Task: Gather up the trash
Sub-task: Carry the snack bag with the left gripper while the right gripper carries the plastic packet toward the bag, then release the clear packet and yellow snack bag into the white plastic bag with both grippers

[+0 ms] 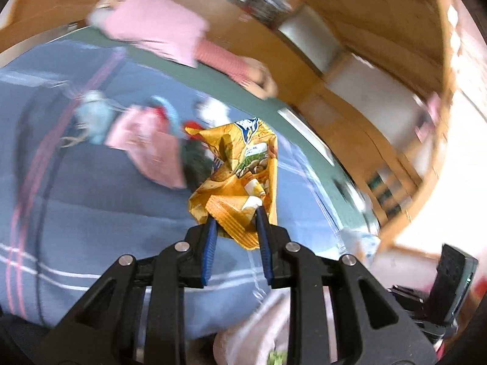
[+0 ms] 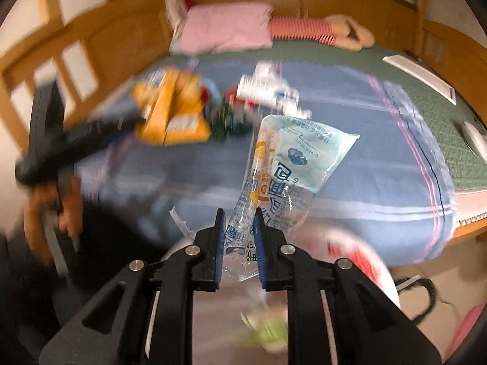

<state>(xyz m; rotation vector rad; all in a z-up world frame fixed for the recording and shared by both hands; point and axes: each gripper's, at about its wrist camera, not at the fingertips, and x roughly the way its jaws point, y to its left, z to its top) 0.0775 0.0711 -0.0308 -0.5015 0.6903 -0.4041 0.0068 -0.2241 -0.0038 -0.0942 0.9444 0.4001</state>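
Note:
My left gripper (image 1: 236, 217) is shut on a crumpled orange snack bag (image 1: 240, 170), held above the blue blanket (image 1: 106, 213). That bag and the left gripper show blurred in the right wrist view (image 2: 173, 109). My right gripper (image 2: 239, 217) is shut on a clear and pale-blue plastic wrapper (image 2: 286, 170), lifted over the bed's near edge. More trash lies on the blanket: a pink packet (image 1: 149, 143), a pale-blue wrapper (image 1: 92, 115), and a white wrapper (image 2: 264, 88). A pale bag with green scraps (image 2: 268, 331) sits below the right gripper.
A pink pillow (image 2: 225, 27) and a striped plush toy (image 2: 319, 32) lie at the bed's head. Wooden cabinets (image 1: 350, 60) surround the bed. A dark cable (image 2: 423, 298) lies on the floor at right. A white remote-like object (image 2: 420, 73) rests on the green mat.

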